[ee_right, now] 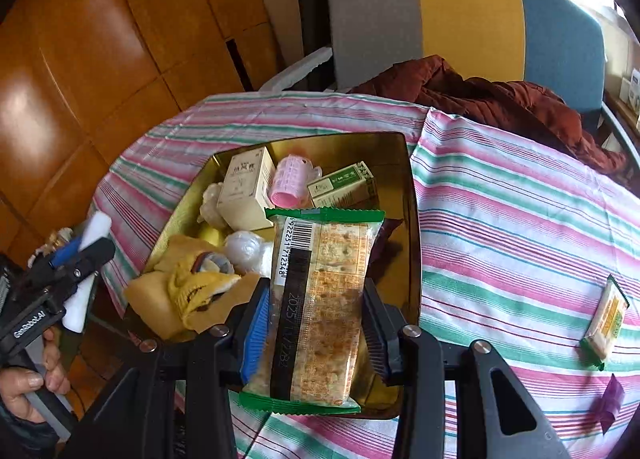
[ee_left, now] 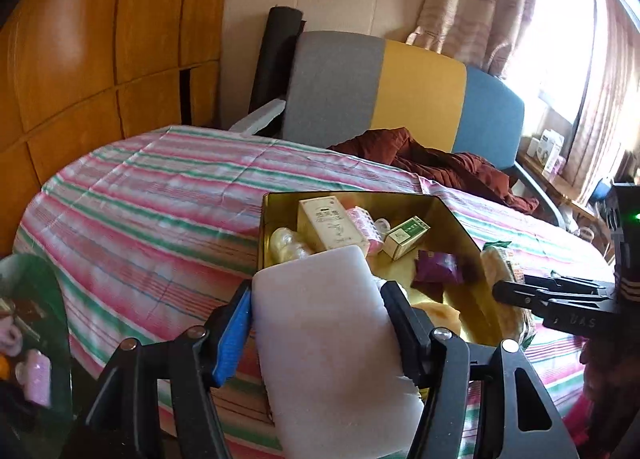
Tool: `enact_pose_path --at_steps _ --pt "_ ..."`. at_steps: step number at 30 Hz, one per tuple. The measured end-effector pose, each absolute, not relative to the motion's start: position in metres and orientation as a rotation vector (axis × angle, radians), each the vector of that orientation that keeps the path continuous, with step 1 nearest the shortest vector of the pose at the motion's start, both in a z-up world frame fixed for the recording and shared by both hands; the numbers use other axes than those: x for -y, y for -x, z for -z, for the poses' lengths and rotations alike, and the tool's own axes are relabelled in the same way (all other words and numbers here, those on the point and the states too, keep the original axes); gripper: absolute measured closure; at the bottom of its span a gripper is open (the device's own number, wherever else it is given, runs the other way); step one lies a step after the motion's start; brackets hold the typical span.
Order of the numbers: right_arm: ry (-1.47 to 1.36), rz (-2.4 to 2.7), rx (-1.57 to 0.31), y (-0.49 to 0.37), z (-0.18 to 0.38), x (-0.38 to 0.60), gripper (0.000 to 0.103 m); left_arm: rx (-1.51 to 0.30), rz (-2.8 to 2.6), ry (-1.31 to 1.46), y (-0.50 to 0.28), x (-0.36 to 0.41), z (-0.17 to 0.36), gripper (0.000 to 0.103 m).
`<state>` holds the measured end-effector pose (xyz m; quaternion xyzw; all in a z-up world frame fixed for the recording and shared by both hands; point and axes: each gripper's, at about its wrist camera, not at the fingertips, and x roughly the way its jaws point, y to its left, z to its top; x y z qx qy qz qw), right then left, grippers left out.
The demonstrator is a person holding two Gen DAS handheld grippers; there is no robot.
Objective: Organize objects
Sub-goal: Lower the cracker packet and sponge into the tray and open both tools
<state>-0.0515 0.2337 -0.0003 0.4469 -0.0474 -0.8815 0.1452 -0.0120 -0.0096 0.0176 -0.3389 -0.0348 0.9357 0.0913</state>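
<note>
My left gripper [ee_left: 316,291] is shut on a white foam block [ee_left: 332,339], held just in front of the near-left corner of the gold tin [ee_left: 460,219]. In the right wrist view the same foam block [ee_right: 86,299] hangs left of the tin, outside its rim [ee_right: 412,219]. My right gripper [ee_right: 316,291] is shut on a green-edged cracker packet [ee_right: 320,299], held lengthwise over the tin's near half. Inside the tin lie a cream box [ee_right: 244,187], a pink roller [ee_right: 290,179], a green box [ee_right: 344,185], a yellow cloth [ee_right: 192,291] and a purple packet [ee_left: 438,269].
The tin sits on a round table with a striped cloth [ee_right: 520,219]. A second cracker packet [ee_right: 606,319] and a purple wrapper [ee_right: 612,403] lie at the right. A red jacket [ee_right: 500,99] is draped on the chair [ee_right: 468,15] behind. A hand [ee_right: 24,387] holds the left gripper's handle.
</note>
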Motion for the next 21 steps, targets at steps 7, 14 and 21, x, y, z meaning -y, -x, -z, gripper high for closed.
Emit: enact_pose_path --at_steps 7,14,21 --pt "-1.315 2.537 0.158 0.05 0.007 -0.235 0.06 0.051 -2.739 1.003 0.013 -0.012 -0.018 0.039" --pt "-1.318 2.549 0.143 0.045 0.012 -0.235 0.06 0.008 -2.713 1.016 0.016 -0.029 -0.018 0.038" --pt "-1.312 2.578 0.18 0.044 0.012 -0.246 0.06 -0.025 -2.689 1.017 0.023 -0.046 -0.018 0.038"
